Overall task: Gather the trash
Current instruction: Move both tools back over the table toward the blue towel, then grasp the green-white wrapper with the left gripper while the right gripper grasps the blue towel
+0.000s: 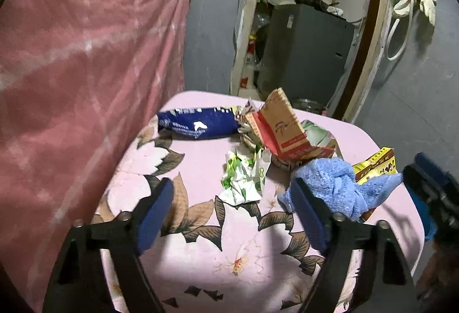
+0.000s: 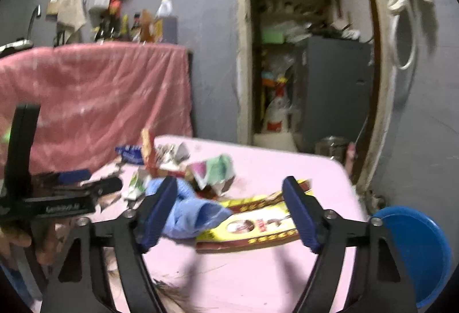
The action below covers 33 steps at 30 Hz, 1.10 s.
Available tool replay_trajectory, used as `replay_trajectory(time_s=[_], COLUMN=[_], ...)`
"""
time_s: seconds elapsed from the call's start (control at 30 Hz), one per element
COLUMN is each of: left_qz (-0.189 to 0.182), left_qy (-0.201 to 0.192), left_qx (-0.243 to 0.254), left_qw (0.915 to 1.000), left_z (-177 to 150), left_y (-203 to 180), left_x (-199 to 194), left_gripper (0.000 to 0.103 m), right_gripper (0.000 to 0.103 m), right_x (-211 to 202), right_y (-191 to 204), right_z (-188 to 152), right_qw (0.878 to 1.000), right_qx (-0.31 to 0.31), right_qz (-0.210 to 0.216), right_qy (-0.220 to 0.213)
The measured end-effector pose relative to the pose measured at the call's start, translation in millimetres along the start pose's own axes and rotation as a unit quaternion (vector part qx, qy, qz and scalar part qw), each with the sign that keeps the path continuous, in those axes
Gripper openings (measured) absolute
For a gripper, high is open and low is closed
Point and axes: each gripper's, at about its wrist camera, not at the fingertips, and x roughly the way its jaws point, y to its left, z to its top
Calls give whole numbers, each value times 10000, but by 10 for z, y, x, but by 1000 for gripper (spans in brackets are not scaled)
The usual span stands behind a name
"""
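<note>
Both grippers – L (image 1: 233, 215), R (image 2: 229, 211) – fingers apart over blue cloth (image 1: 338, 183), trash.

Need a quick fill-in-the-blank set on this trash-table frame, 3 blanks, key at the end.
1. Both the left tool and the right tool are ___, holding nothing.
2. The crumpled cloth beside the yellow box is ___ in colour.
3. The table cover is pink with a ___ print.

Missing words: open; blue; leaf
</note>
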Motion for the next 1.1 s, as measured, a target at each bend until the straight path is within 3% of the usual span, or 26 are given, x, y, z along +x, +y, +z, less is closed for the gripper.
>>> replay_trajectory(time_s=[0.3, 0.43, 0.57, 0.73, 0.9, 1.1], left_qz=[-367, -427, -437, -422, -482, -451], left_qy=[555, 745, 734, 824, 799, 699], left_qx=[29, 15, 25, 7, -75, -1], left_qw=[9978, 9963, 9963, 9957, 9956, 9965], left_z=[79, 111, 153, 174, 171, 157], left_y=[29, 37, 22, 17, 45, 11], left_x=[204, 295, 322, 388, 391, 346], left_gripper=[51, 50, 50, 38, 31, 21], right_gripper=[54, 49, 40, 31, 11, 8], right_x=[254, 354, 379, 411, 420, 372], right_y=[70, 58, 41, 20, 45, 92], right_z=[-68, -99, -99, -116, -123, -124], right_qw=[9971, 9945, 9933, 9916, 9903, 9913], right_qx=[-72, -15, 35, 116, 118, 27], right_qz=[430, 573, 665, 777, 880, 904], right_qy=[627, 880, 947, 1024, 1068, 953])
